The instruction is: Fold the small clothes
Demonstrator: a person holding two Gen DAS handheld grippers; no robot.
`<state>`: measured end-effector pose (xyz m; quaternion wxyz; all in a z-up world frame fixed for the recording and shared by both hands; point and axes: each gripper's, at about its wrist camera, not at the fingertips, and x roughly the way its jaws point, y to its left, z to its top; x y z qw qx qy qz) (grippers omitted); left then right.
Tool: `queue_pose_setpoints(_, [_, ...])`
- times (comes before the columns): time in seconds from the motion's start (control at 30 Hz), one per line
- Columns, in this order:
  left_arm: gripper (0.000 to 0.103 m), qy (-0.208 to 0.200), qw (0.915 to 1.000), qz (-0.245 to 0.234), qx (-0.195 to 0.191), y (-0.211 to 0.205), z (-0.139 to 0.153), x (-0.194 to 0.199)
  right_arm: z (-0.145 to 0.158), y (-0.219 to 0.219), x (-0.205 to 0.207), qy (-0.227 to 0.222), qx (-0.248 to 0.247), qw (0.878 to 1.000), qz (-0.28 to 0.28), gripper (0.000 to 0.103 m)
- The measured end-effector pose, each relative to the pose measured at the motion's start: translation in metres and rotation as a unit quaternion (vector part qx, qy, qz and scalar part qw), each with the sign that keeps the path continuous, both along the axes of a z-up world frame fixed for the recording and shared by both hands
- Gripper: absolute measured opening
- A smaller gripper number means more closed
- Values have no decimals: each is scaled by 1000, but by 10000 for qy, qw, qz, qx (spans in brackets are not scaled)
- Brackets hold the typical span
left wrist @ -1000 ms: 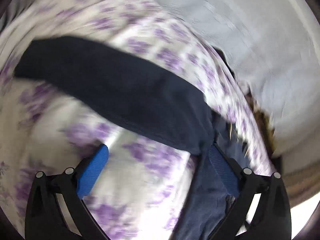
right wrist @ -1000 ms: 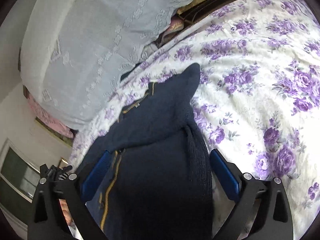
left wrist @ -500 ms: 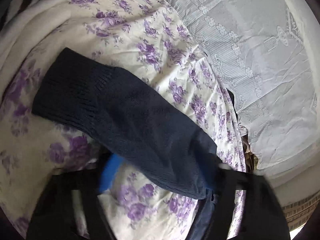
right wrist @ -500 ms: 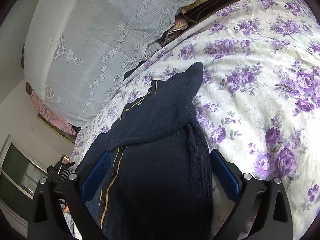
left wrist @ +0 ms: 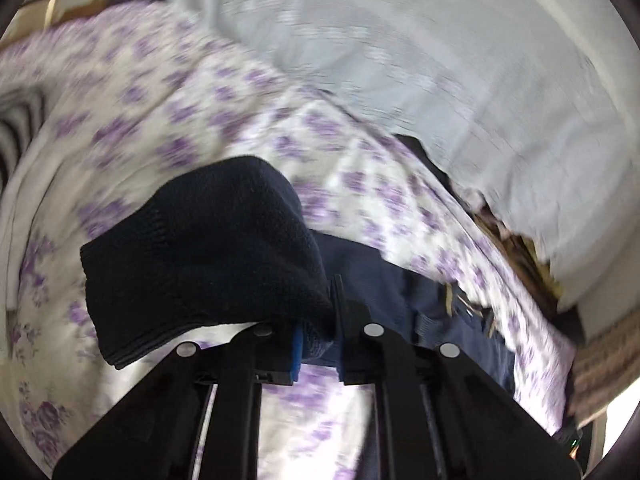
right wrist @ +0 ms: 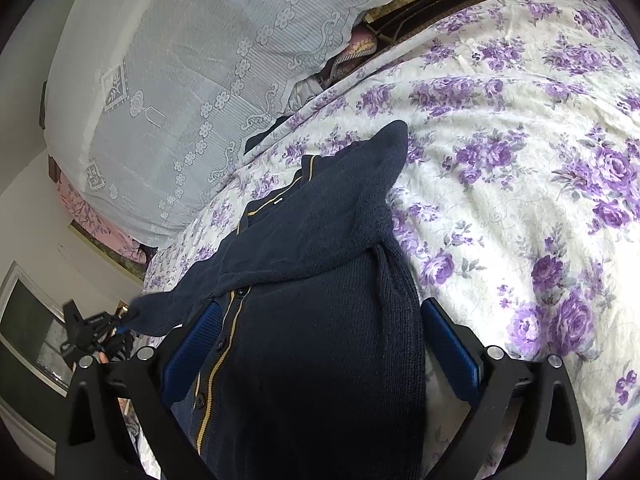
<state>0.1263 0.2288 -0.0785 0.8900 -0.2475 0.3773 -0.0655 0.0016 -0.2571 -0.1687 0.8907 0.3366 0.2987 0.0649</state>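
A navy knit cardigan (right wrist: 312, 320) with a yellow-trimmed button placket lies on a purple-flowered bedsheet (right wrist: 520, 160). My left gripper (left wrist: 318, 320) is shut on one navy sleeve (left wrist: 208, 248), which hangs bunched over its fingers, lifted off the sheet. In the right wrist view that sleeve (right wrist: 168, 308) stretches out to the left toward the left gripper (right wrist: 92, 328). My right gripper (right wrist: 316, 344) stands open low over the cardigan's body, one blue pad (right wrist: 452, 344) on each side of it. The other sleeve (right wrist: 380, 168) lies folded across the chest.
A white lace cover (right wrist: 180, 80) drapes over a bulky pile along the bed's far side. Dark and pink items (right wrist: 352, 48) poke out under its edge. A striped cloth (left wrist: 16, 136) lies at the left of the bed. Flowered sheet stretches out to the right.
My left gripper has closed on the sleeve and lifted it off the sheet; the sleeve now bunches over the fingers. The right gripper has stayed where it was.
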Motion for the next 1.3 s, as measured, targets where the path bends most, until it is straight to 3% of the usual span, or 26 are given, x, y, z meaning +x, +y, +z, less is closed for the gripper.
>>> queue_pose_setpoints(0.13, [11,-158,9975,-450,529,-46,22,5,3,-1,2,41,104,9999,-39,99])
queue_pose_setpoints(0.43, [11,-250,9896,-1131,856,-131,47,22,21,-20,24,-116,958,9953,63,100])
queue_pose_setpoints(0.6, [11,-329,9805,-1558,1151,-193,51,22,38,-25,32,-403,870,9953,103,100])
queue_pose_setpoints(0.8, [11,-216,9664,-2094,1474,-273,27,23,24,-44,30,-320,1213,9921,-92,100])
queue_pose_setpoints(0.93, [11,139,9533,-2392,1837,-322,-19,30,23,-53,26,-360,1244,9913,-251,100])
queue_pose_setpoints(1.0, [18,367,9456,-2465,2089,-338,-46,33,21,-54,26,-355,1235,9914,-261,100])
queue_pose_setpoints(1.07, [25,211,9413,-2434,2330,-346,-53,25,20,-53,27,-332,1210,9918,-250,100])
queue_pose_setpoints(1.1, [33,135,9384,-2482,2400,-347,-51,21,19,-53,28,-319,1201,9920,-233,100])
queue_pose_setpoints(1.17, [67,73,9356,-2634,2348,-347,-45,14,18,-52,30,-281,1188,9923,-207,100])
queue_pose_setpoints(1.3, [90,-329,9269,-2867,2402,-333,-24,-11,19,-51,29,-309,1116,9931,-208,100])
